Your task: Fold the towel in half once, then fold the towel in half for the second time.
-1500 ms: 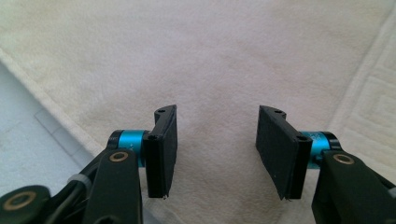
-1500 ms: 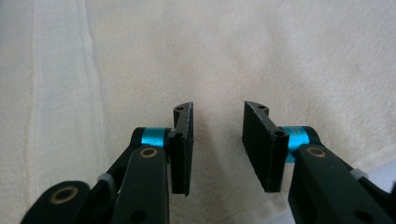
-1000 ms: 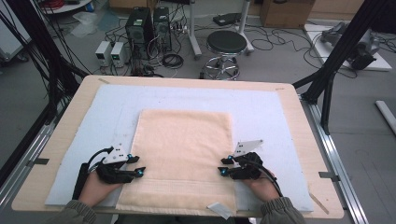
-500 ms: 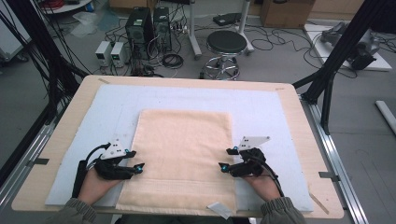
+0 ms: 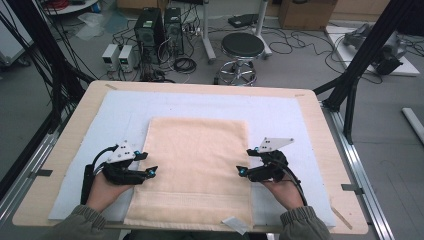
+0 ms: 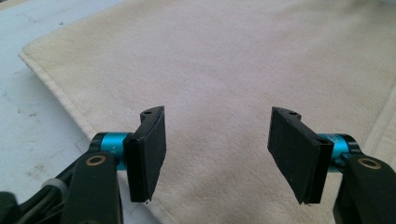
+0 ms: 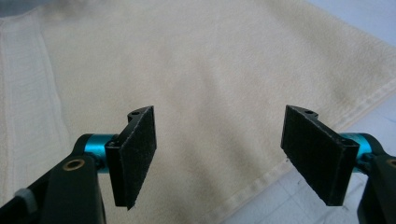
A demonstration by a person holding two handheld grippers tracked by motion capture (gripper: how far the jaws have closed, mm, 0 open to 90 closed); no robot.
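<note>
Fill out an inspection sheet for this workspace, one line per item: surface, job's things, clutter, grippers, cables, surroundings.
Surface: wooden table covered by a pale blue mat.
Job's things: one cream towel lying flat on the mat, its near hem at the table's front edge.
Clutter: a small white tag by the towel's near edge.
Grippers: left gripper at the towel's left edge and right gripper at its right edge; both have just been opening, jaws wide, nothing between them, above the cloth.
Cables: a black cable trails from the left gripper; loose cables on the floor.
Surroundings: black stool, computer towers, black frame posts.
</note>
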